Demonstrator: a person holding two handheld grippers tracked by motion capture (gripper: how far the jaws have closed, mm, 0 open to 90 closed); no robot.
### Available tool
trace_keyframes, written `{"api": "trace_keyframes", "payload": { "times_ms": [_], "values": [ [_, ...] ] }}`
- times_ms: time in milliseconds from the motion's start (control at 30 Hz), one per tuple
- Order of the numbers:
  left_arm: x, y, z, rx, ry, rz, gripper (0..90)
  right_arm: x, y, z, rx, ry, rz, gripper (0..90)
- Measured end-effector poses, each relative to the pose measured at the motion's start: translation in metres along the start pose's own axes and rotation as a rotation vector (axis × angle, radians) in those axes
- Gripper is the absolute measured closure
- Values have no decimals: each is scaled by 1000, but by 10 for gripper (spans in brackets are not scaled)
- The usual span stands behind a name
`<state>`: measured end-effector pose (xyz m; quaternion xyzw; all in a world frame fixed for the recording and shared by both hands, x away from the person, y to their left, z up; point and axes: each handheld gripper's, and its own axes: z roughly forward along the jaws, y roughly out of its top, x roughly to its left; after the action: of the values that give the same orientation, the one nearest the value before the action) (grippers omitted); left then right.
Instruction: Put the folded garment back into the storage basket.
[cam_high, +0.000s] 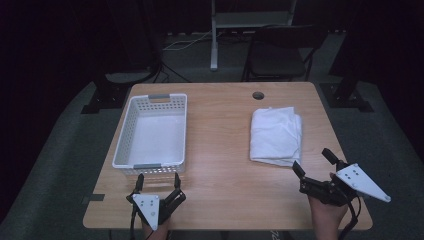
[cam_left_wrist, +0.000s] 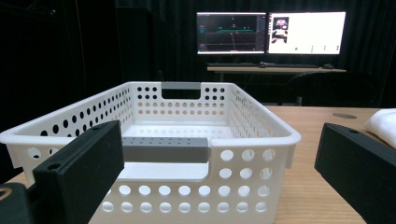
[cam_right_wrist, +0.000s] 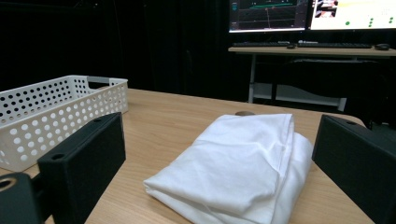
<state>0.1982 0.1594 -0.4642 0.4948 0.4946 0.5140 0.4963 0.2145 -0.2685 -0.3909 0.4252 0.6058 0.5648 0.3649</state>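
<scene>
High view: both hand-held grippers, left (cam_high: 157, 181) and right (cam_high: 312, 161), gape empty, so the right must likely advance and pinch the cloth (cam_high: 276, 135) just ahead, basket (cam_high: 123, 136) waiting before the left.

Matt perforated plastic basket (cam_high: 151, 131); soft white cloth (cam_high: 276, 135) — wood-grain table (cam_high: 220, 150).

White folded cloth (cam_left_wrist: 384, 125) cut by the frame's right edge; screen readouts on twin monitors (cam_left_wrist: 271, 32) illegible.
</scene>
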Motion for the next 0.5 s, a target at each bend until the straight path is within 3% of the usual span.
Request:
{"api": "trace_keyframes", "payload": {
  "times_ms": [500],
  "values": [
    [0,0,0,1,3,0,22,-12,30,19,14,12,6,24]
  ]
}}
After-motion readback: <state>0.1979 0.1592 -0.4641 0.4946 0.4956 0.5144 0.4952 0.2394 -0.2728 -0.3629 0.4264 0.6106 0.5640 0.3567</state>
